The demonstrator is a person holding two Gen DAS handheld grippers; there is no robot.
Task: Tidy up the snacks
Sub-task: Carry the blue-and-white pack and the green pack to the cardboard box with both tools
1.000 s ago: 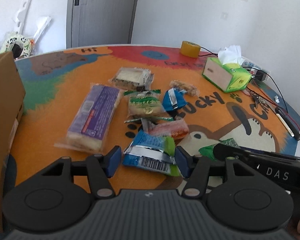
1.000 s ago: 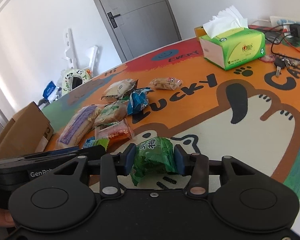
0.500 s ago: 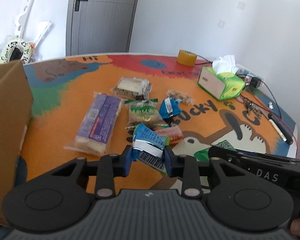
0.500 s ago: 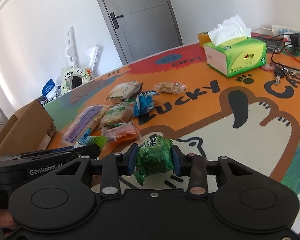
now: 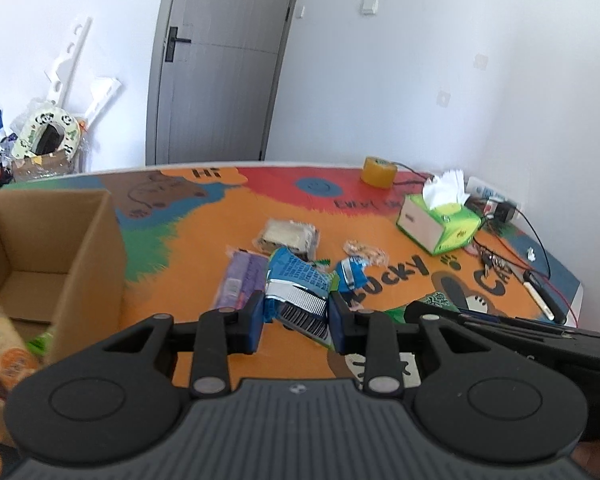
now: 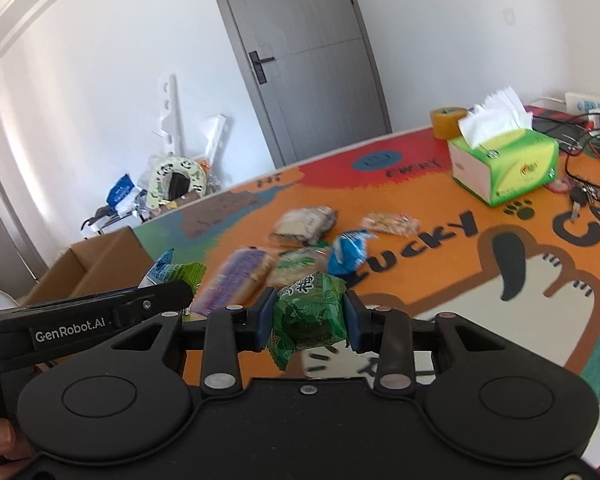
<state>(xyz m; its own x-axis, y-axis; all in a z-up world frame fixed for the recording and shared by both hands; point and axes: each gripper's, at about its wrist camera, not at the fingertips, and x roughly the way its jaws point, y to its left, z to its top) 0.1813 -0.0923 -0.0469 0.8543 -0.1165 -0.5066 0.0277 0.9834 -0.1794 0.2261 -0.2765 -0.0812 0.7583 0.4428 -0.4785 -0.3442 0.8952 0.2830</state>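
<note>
Left gripper (image 5: 296, 322): the jaws are closed narrowly on a blue snack packet (image 5: 300, 280) with a silver band and a barcode. Both blue pads press on the packet's sides. The packet stands tilted between the pads, clear of the table mat (image 5: 188, 248), with its upper end pointing away from the gripper.

Right gripper (image 6: 308, 320): the jaws are closed narrowly on a green snack packet (image 6: 310, 314) with printed characters. The pads clamp its crumpled sides. A loose corner of the wrapper hangs below the pads, above the mat.

Position of the two units: the left gripper lies just beside the right gripper, on its left side. The right wrist view shows the blue packet's blue and green end projecting past the left gripper's finger.

Items ahead of the left gripper:
- Purple snack packet (image 5: 240, 280), just beyond the left pad, flat on the mat.
- Clear-wrapped pale snack (image 5: 288, 236), farther ahead.
- Small blue packet (image 5: 352, 276), ahead and right of the right pad.
- Clear bag of small snacks (image 5: 364, 250), beyond the small blue packet.

Cardboard box (image 5: 88, 240): open-topped, well to the left of the left gripper. It holds at least one packet; the type cannot be told.

Tissue box (image 6: 504, 168) and roll of yellow tape (image 6: 448, 122): far ahead and right of the right gripper.
</note>
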